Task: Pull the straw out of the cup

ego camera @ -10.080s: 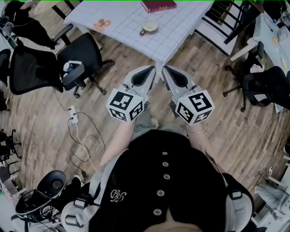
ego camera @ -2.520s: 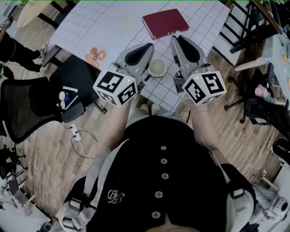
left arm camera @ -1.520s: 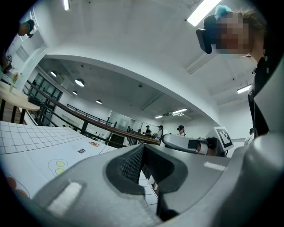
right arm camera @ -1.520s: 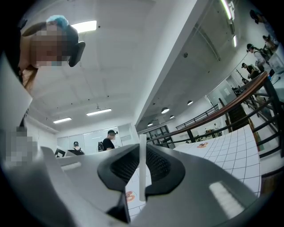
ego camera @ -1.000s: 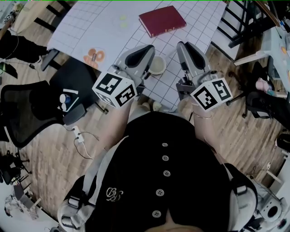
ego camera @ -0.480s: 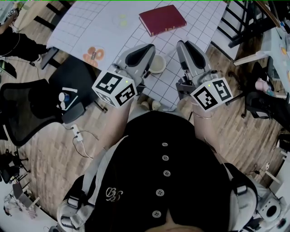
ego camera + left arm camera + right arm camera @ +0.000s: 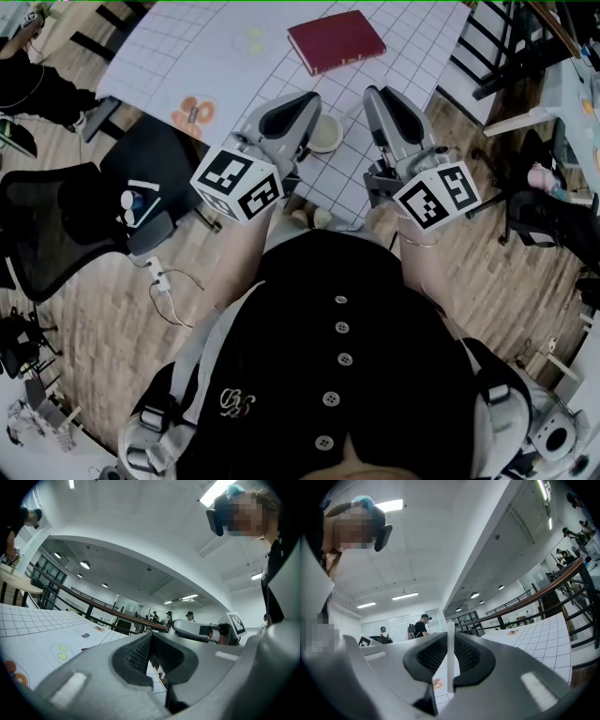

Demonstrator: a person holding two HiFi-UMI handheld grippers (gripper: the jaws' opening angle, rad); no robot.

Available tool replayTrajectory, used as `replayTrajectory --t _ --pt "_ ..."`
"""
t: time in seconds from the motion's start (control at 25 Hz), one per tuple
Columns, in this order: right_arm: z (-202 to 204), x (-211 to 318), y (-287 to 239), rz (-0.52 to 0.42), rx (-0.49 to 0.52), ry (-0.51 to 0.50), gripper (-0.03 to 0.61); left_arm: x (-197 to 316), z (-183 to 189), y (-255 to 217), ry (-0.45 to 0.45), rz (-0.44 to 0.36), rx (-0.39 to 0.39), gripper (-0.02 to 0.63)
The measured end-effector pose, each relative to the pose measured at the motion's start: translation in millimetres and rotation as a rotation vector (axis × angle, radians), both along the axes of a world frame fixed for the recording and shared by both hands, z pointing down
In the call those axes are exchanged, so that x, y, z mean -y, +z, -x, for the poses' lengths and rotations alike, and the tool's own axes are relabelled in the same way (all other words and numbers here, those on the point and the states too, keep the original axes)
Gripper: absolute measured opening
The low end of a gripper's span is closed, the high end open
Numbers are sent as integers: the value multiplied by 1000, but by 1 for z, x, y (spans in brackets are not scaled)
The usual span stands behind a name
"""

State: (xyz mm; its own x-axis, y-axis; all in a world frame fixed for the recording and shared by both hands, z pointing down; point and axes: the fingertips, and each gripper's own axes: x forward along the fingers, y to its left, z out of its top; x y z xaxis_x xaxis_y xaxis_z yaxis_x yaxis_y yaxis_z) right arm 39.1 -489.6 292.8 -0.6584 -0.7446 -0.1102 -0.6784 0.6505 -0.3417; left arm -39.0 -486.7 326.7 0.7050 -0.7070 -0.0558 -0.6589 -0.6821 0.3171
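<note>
The cup (image 7: pixel 325 136) sits near the front edge of the grid-patterned table (image 7: pixel 187 56), with a red book (image 7: pixel 336 40) farther back from it. The left gripper (image 7: pixel 312 97) hangs just left of the cup with its jaws pressed together on nothing. I cannot tell whether it touches the rim. The right gripper (image 7: pixel 373 94) is just right of the cup and pinches a thin white straw (image 7: pixel 450 667), which stands upright between the ribbed pads. Its lower end shows against the tablecloth, not inside anything, so I judge it is already clear of the cup. The worry now is the grip. The pads hold a narrow, smooth tube along a small patch, so any twist of the wrist could let it swivel or slide free. The straw could then fall past the table edge onto the wooden floor. Nothing steadies the cup either. With both grippers so close beside it, a careless swing could knock it over that edge.
</note>
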Motion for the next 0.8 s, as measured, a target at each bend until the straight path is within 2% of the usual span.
replayTrajectory --t 0.8 --pt "-1 2 12 33 -9 -22 41 2 -8 7 19 18 23 0"
